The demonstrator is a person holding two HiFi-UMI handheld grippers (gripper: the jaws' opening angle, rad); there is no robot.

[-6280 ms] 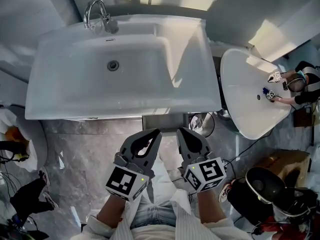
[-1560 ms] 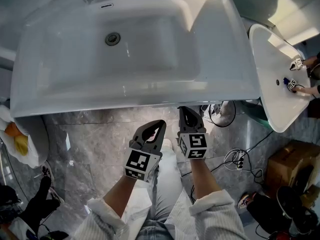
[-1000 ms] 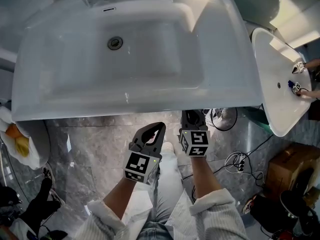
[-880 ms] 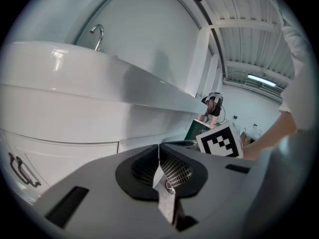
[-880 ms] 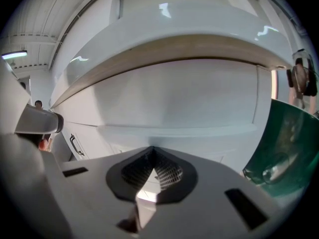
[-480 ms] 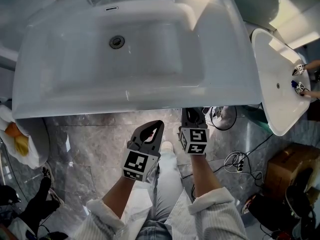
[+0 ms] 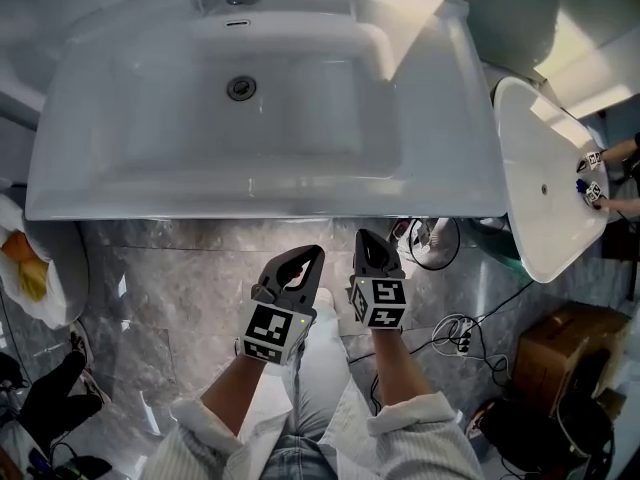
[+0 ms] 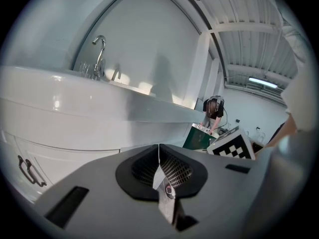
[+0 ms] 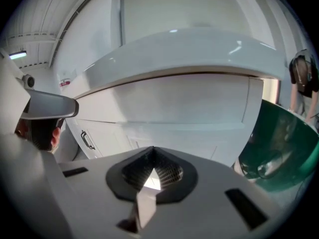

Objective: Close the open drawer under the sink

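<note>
The white sink (image 7: 150, 183) fills the top of the head view. No drawer sticks out past its front edge. The right gripper view shows the white drawer front (image 9: 174, 103) flat under the basin, beside a cabinet door with a dark handle (image 9: 87, 139). The same cabinet front and a handle (image 8: 27, 169) appear in the left gripper view. My left gripper (image 7: 306, 258) and right gripper (image 7: 362, 240) hang side by side just in front of the sink's edge, above the marble floor. Both are shut and hold nothing; they touch nothing.
A smaller white basin (image 7: 530, 198) stands to the right, where another person's hands (image 7: 598, 183) work. A green bin (image 9: 286, 143) sits under it. Cables (image 7: 450, 336) and a cardboard box (image 7: 555, 348) lie on the floor at right. A white bag (image 7: 45, 288) is at left.
Six seconds ago a drawer stuck out from under the sink; now none shows. Over the last second my right gripper has drawn back from under the sink's edge.
</note>
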